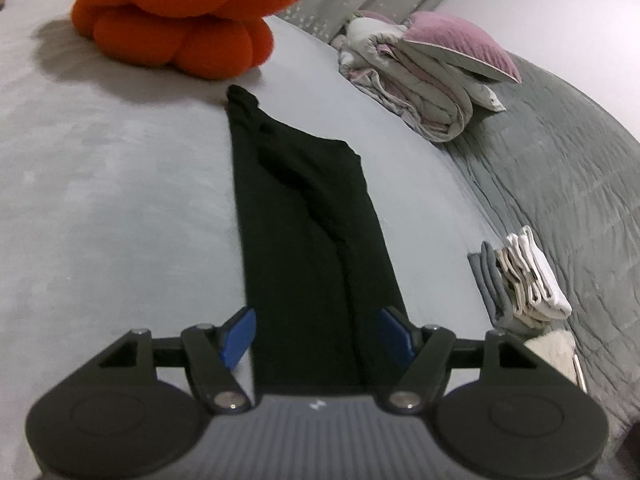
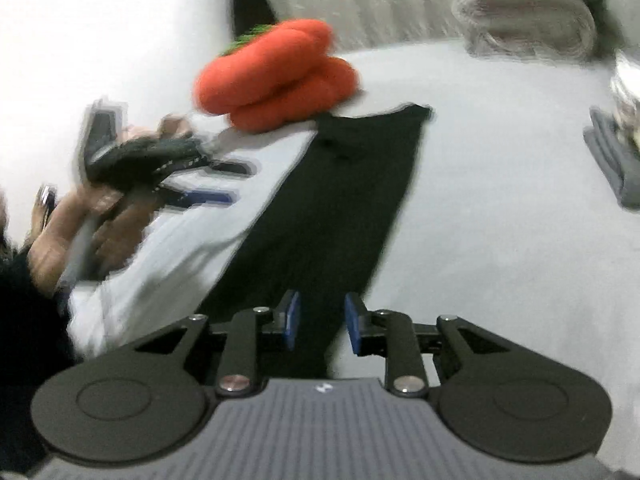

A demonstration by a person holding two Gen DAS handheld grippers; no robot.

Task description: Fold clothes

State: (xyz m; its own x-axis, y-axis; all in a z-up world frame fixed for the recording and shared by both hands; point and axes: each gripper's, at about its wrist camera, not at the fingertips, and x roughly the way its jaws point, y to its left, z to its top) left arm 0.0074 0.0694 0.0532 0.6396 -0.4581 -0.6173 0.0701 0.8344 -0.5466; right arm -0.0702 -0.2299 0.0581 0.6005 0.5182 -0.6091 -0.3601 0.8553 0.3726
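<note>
Black garment (image 1: pixel 304 240), apparently trousers or leggings folded lengthwise into one long strip, lies flat on the pale grey bed surface (image 1: pixel 112 208), with its long axis running from the near edge, under the grippers, away toward the orange knotted cushion (image 1: pixel 180 16). The far end tapers to a narrow point just short of the cushion; a lengthwise crease or overlap runs down the middle of the strip. Left gripper (image 1: pixel 316 336) hangs over the near end with its jaws spread wide, one blue pad beside each long edge and neither pressing the cloth, so it is released; this straddling pose likely serves to line up with the strip's width before a grasp. Right gripper (image 2: pixel 322 322), seen in the blurred right wrist view, stands with its jaws partly apart above the same near end; dark cloth shows between the pads, but no pinch is evident, so it reads as open. In that view the person's left hand (image 2: pixel 80 220) is seen carrying the left tool beside the garment. Folded laundry (image 1: pixel 520 276) is stacked near the garment's right edge, and a rolled duvet (image 1: pixel 420 80) lies farther off, suggesting that finished items are kept clear of the working lane. The next fold would probably bring one end over the other across the short axis.
</note>
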